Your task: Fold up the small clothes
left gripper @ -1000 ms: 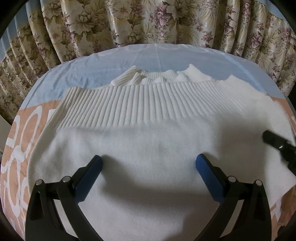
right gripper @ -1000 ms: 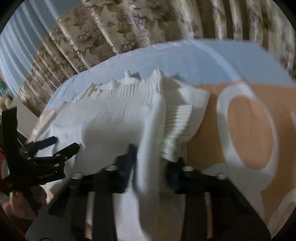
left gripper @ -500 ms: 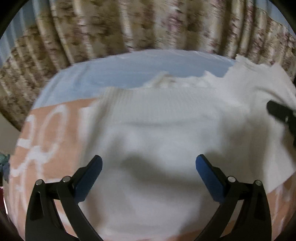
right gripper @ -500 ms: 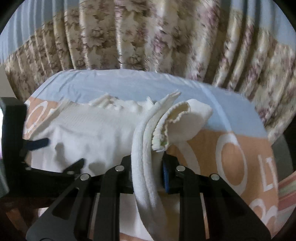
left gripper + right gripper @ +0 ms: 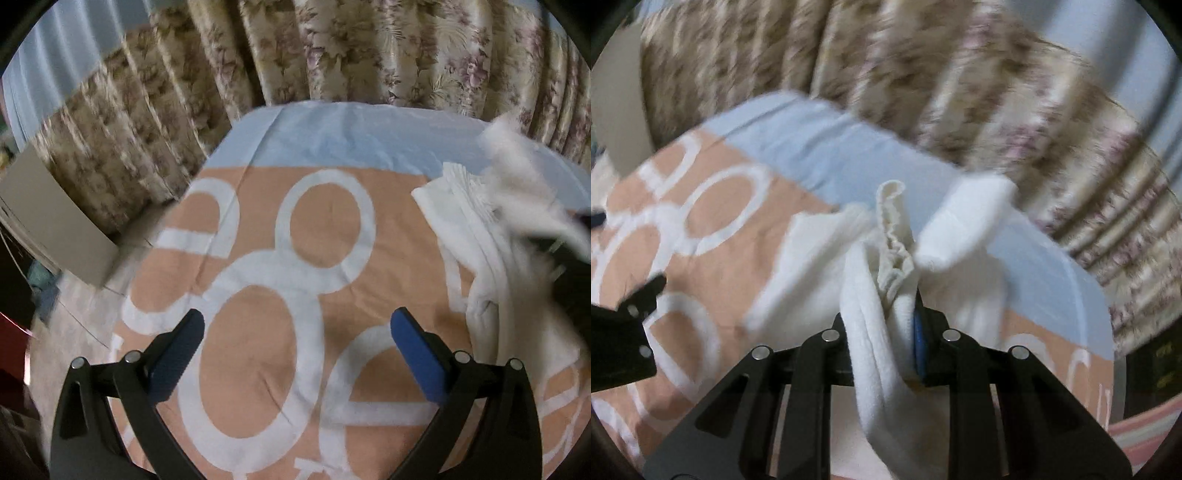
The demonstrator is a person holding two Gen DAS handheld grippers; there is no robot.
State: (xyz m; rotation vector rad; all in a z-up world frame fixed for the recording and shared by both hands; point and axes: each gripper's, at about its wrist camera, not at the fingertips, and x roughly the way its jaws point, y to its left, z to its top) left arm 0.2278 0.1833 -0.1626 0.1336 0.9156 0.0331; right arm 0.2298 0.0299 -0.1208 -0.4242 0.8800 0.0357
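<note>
A white knitted sweater is bunched up and lifted. My right gripper is shut on a thick fold of it, with a ribbed edge standing up above the jaws. In the left wrist view the sweater hangs at the right edge, partly blurred. My left gripper is open and empty, over the bare orange and white patterned sheet, left of the sweater. The left gripper also shows at the left edge of the right wrist view.
The bed has a pale blue band at its far end. Floral curtains hang behind the bed. A grey board stands at the left beside the bed, with floor below it.
My right gripper has lifted the gathered sweater off the sheet and carried it right. My left gripper has swung left, from over the sweater to over bare sheet.
</note>
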